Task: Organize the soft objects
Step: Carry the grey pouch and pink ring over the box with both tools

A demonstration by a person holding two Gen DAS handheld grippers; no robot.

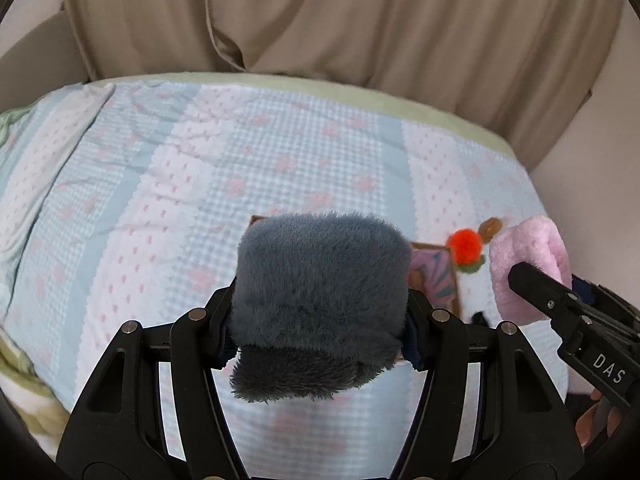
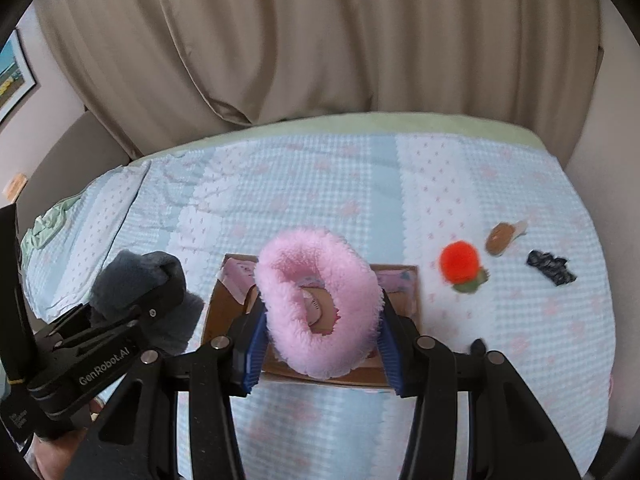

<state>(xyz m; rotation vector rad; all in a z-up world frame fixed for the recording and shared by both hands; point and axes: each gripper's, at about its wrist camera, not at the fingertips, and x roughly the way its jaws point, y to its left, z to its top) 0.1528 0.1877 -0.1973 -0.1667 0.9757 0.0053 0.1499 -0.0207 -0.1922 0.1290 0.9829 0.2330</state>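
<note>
Left tool [image 1: 320, 316] clenched on fluffy grey plush piece [image 1: 320, 300], held above bed [image 1: 160, 200]. Right tool [image 2: 320, 344] clenched on pink fleecy ring-shaped piece [image 2: 320, 304], directly over shallow cardboard box [image 2: 224, 304]. Neither dropped in yet. Left to sort, right of right tool: orange pompom [image 2: 459, 262], brown round item [image 2: 500, 238], black fabric scrap [image 2: 551, 267].

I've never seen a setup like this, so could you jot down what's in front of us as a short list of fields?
Surface: bed with checked blue quilt
Left gripper: shut on grey fluffy piece
Right gripper: shut on pink fluffy ring
Below ring: open cardboard box
Loose on quilt: orange pom-pom, brown item, black item
Backdrop: beige curtain
</note>
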